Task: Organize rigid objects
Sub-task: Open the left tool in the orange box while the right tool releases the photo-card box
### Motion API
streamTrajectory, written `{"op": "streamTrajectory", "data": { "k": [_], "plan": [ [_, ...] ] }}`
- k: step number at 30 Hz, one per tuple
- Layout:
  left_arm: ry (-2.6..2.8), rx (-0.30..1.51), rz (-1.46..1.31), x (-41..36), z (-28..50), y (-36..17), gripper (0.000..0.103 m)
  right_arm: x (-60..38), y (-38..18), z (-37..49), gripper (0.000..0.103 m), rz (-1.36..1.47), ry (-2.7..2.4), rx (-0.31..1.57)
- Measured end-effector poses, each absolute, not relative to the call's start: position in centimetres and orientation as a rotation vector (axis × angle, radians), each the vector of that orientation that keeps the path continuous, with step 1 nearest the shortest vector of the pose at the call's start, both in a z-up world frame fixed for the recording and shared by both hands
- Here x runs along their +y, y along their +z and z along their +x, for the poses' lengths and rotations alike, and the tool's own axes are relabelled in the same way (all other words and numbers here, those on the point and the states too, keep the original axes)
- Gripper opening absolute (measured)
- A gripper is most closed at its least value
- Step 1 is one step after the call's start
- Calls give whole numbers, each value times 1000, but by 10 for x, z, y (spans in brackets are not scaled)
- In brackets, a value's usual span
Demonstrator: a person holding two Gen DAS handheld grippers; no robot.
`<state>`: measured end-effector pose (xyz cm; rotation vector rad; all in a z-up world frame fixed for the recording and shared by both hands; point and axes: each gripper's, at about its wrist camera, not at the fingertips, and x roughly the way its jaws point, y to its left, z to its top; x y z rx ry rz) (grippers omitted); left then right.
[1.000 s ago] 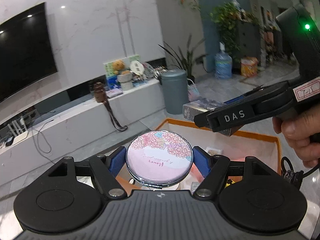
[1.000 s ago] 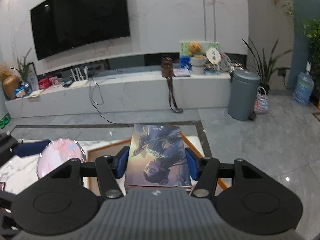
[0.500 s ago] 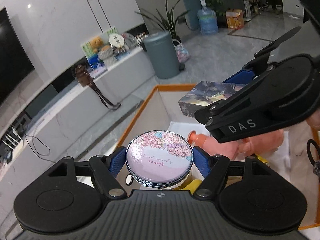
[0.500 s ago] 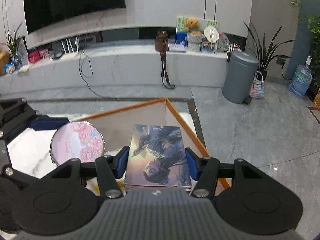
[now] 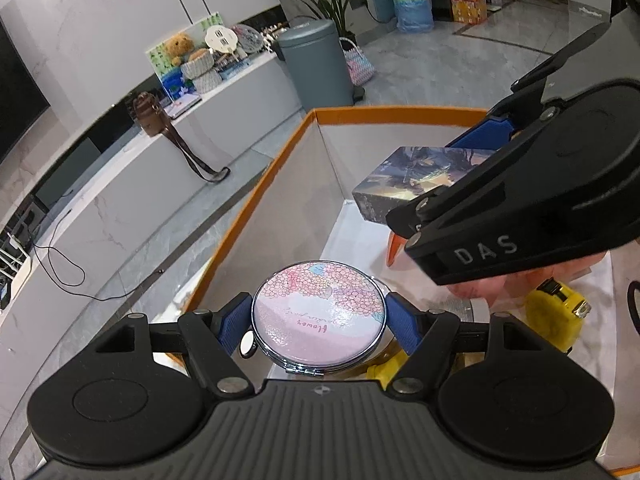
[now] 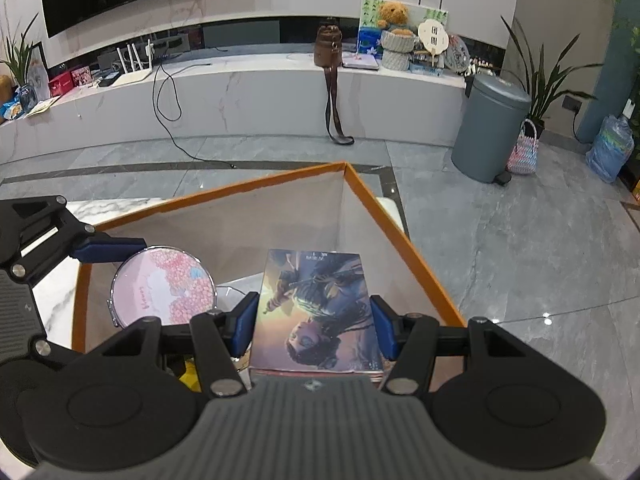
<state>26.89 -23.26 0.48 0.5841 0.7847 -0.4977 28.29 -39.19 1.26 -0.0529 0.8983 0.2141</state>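
The left hand-held gripper [image 5: 319, 320] clamps the round floral mirror [image 5: 319, 312]; the right hand-held gripper [image 6: 313, 326] clamps the illustrated box [image 6: 314, 308], both seemingly above the orange-rimmed bin [image 6: 400, 236].

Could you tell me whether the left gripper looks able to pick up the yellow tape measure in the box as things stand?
Probably not: the left gripper is shut on the round floral compact mirror, so nothing else fits between its pads. The yellow tape measure lies uncovered in the orange-rimmed box.

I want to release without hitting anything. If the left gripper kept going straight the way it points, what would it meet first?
Probably the inside of the orange-rimmed box: the left gripper, shut on the round compact mirror, points down into it near its left wall. Depth is unclear; the yellow tape measure lies to the right.
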Motion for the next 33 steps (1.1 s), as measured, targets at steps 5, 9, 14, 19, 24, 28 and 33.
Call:
{"op": "streamTrajectory", "data": {
  "k": [5, 9, 14, 19, 24, 28, 33],
  "plan": [
    [-508, 818, 610, -235, 278, 0, 84, -391, -2, 293, 58, -47, 211, 938],
    [-503, 846, 638, -238, 287, -5, 84, -386, -11, 302, 58, -53, 214, 961],
    [-506, 875, 672, -246, 292, -12, 84, -380, -21, 307, 58, -70, 215, 974],
    [-498, 913, 677, -250, 295, -20, 84, -382, -32, 312, 57, -68, 211, 982],
    [-465, 948, 644, -246, 300, -21, 88, -385, -36, 316, 59, -51, 200, 959],
    [-458, 973, 634, -243, 301, -20, 88, -386, -34, 315, 62, -26, 204, 948],
    [-463, 985, 643, -244, 298, -18, 88, -388, -25, 314, 62, -5, 202, 925]
  ]
}}
